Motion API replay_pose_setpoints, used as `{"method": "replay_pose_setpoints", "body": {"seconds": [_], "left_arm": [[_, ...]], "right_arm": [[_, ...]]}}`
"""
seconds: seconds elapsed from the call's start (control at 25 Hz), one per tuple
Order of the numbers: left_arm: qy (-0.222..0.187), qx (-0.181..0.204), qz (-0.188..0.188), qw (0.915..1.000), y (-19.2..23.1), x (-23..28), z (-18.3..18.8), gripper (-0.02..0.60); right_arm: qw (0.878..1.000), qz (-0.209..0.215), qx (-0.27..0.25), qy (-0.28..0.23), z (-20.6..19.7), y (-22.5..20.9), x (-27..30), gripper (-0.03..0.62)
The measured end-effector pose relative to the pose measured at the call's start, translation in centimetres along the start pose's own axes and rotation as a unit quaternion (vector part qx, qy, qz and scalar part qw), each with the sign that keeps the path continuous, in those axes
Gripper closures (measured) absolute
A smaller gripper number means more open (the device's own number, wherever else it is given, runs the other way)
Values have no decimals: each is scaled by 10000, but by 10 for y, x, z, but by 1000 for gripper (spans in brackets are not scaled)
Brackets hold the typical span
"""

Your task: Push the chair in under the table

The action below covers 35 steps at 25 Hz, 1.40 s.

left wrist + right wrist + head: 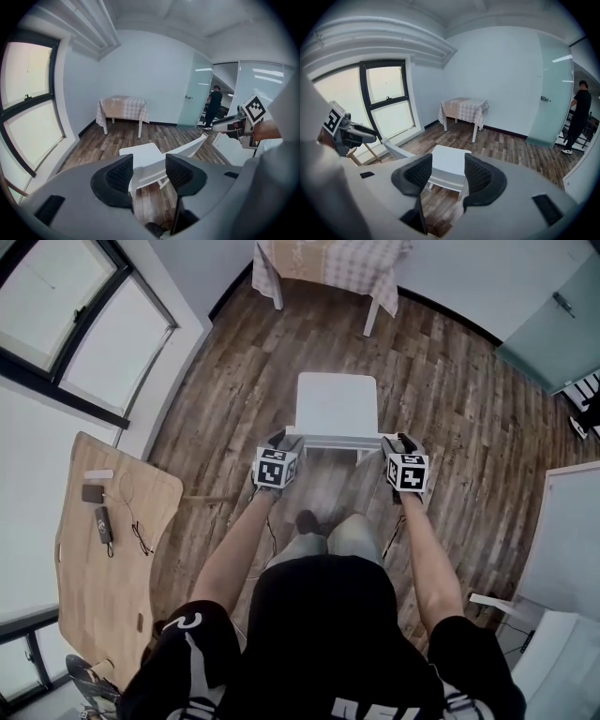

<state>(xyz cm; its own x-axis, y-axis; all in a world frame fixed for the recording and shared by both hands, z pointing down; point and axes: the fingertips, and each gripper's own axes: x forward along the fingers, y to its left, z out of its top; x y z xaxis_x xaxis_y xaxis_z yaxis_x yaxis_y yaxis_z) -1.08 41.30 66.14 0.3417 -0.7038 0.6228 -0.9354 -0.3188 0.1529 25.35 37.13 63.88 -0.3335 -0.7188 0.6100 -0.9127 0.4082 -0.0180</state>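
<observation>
A white chair (337, 405) stands on the wood floor right in front of me, its seat facing the table with the checked cloth (330, 262) at the far wall. My left gripper (278, 441) is at the left end of the backrest's top rail (339, 440), and my right gripper (403, 442) is at its right end. In the left gripper view the left gripper (149, 171) is open, with the backrest (187, 147) showing between its jaws. The right gripper (447, 171) is open too, framing the seat (449, 161). I cannot tell whether either gripper touches the rail.
A light wooden desk (98, 568) with small devices and cables stands at my left under the windows. A frosted glass door (553, 315) is at the far right, with a person (214, 105) behind it. A white panel (567, 540) stands at the right.
</observation>
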Motion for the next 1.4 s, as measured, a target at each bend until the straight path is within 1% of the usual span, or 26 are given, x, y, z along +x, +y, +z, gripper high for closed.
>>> {"method": "replay_pose_setpoints", "body": {"seconds": [0.04, 0.12, 0.2, 0.48, 0.64, 1.0, 1.16, 1.4], "left_arm": [[49, -68, -27, 10000, 2, 3, -4, 358], [132, -250, -48, 9996, 4, 11, -9, 274], [190, -327, -59, 9993, 6, 19, -10, 247], [382, -373, -75, 9985, 3, 42, -13, 229], [517, -509, 45, 9974, 6, 52, -18, 218], [556, -768, 241, 9952, 3, 68, -16, 215], [600, -681, 313, 9954, 7, 70, -18, 210], [624, -676, 322, 9952, 5, 70, -19, 207]], "right_arm": [[10000, -33, 40, 41, -3, -3, 3, 352], [9998, -81, 148, 130, -9, -9, 8, 310], [9993, -81, 293, 220, -15, -15, 13, 271], [9975, 64, 529, 465, -35, -23, 35, 216], [9959, 174, 652, 604, -46, -28, 50, 177], [9946, 329, 700, 688, -54, -36, 68, 163], [9948, 357, 663, 681, -53, -33, 71, 149], [9939, 506, 700, 688, -54, -31, 72, 149]]}}
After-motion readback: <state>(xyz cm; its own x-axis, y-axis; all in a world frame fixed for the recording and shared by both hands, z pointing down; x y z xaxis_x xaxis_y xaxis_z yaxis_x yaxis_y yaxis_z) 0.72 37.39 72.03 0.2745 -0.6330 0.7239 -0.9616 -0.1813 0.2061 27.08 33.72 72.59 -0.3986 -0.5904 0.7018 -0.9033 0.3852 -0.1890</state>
